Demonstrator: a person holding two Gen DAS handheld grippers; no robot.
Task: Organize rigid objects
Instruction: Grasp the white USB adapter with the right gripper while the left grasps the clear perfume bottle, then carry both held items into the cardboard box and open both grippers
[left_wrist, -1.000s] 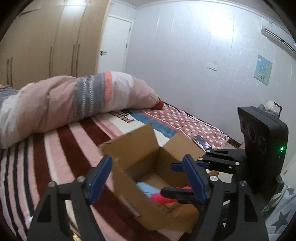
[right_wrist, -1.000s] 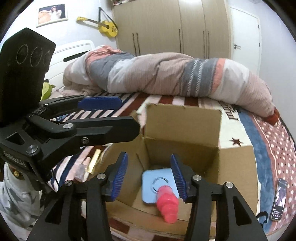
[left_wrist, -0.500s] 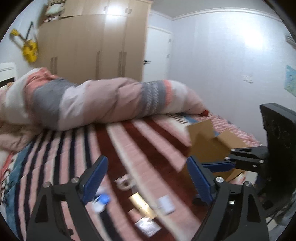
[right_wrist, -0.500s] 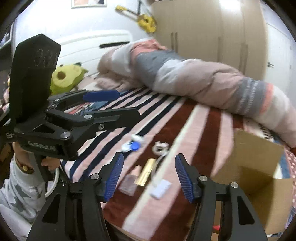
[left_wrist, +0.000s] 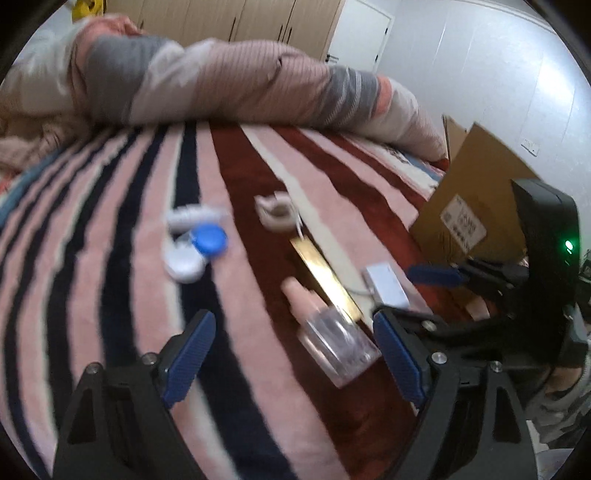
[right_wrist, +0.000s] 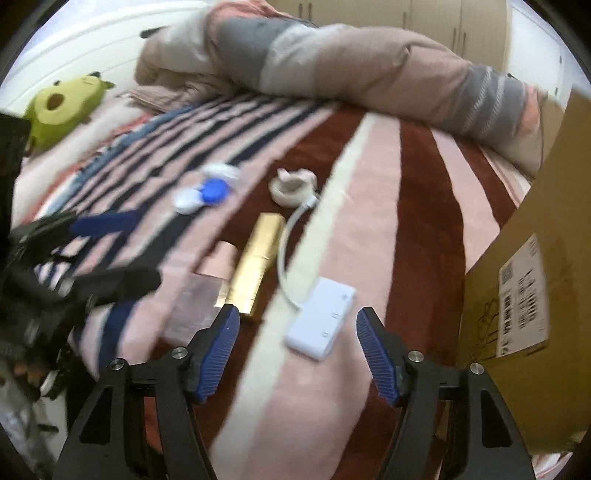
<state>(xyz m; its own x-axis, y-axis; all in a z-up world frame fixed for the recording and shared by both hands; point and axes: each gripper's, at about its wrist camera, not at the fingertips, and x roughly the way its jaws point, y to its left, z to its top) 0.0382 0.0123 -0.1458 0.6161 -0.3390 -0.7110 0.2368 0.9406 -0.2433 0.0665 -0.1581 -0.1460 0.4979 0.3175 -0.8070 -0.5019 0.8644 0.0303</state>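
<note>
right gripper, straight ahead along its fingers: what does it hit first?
Most likely the white adapter box, lying on the striped blanket just ahead of the right gripper, whose jaws are opening with nothing between them. Depth is unclear.

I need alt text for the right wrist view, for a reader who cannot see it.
The right gripper, empty and opening, hangs over a white adapter with a cable on a striped blanket. Beyond lie a gold bar, a clear bottle and a blue cap; a cardboard box stands right.

Striped bed (right_wrist: 373, 192); white adapter (right_wrist: 321, 323), gold bar (right_wrist: 258, 264), clear bottle (left_wrist: 334, 341), cardboard box (right_wrist: 546, 258), rolled duvet (right_wrist: 351, 59)
</note>
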